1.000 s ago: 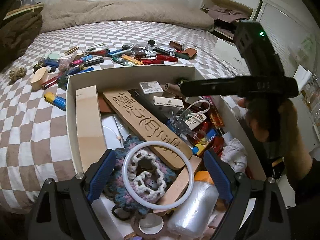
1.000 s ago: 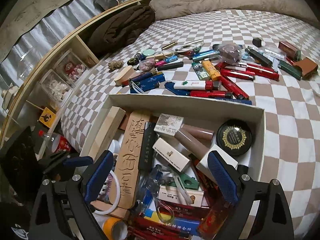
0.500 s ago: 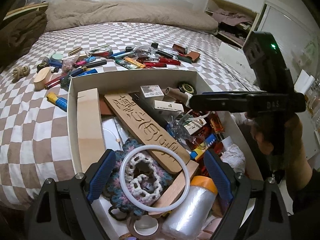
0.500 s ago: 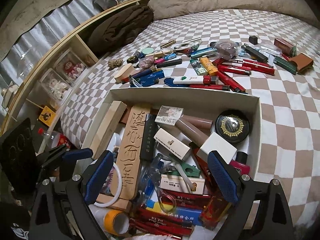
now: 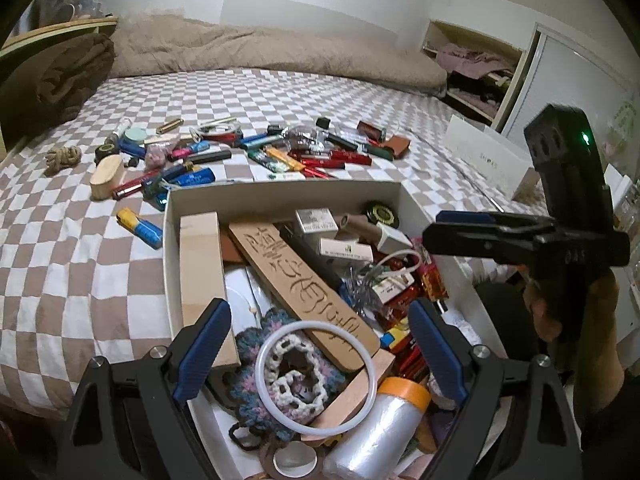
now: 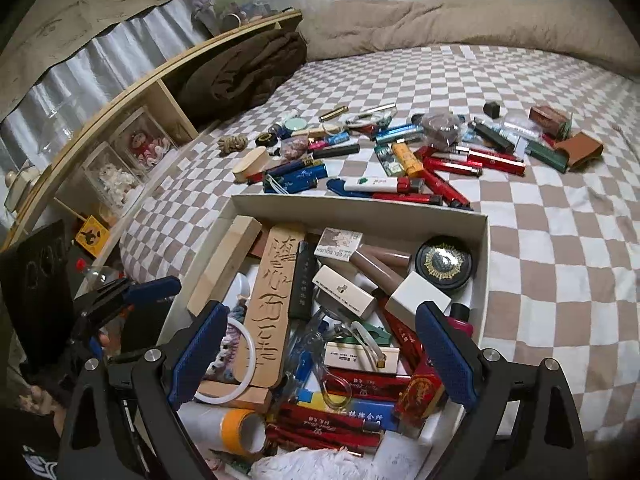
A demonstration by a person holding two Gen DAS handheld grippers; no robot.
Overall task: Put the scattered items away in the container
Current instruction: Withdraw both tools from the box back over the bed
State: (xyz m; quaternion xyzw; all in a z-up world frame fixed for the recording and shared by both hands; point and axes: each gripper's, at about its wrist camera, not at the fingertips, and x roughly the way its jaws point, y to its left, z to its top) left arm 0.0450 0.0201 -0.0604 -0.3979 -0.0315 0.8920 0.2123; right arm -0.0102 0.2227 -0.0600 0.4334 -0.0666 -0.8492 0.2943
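A white box (image 5: 280,194) (image 6: 360,205) on the checkered bed holds several items: a carved wooden plank (image 5: 304,280) (image 6: 272,300), a wood block (image 5: 200,272), a white ring (image 5: 316,368), a black round tin (image 6: 444,260). Many pens, lighters and small boxes lie scattered (image 5: 280,156) (image 6: 400,160) beyond the box's far wall. My left gripper (image 5: 320,348) is open and empty over the box's near end. My right gripper (image 6: 320,352) is open and empty over the box; it shows from the side in the left wrist view (image 5: 500,236).
A folded brown blanket (image 6: 244,68) and a wooden shelf (image 6: 100,120) with display boxes stand left of the bed. A beige duvet (image 5: 260,52) lies at the far end. A white box lid (image 5: 488,160) sits at the right bed edge.
Both grippers have drawn back and tilted up a little, so more of the bed and the room shows. Both stayed open and empty. The items did not move.
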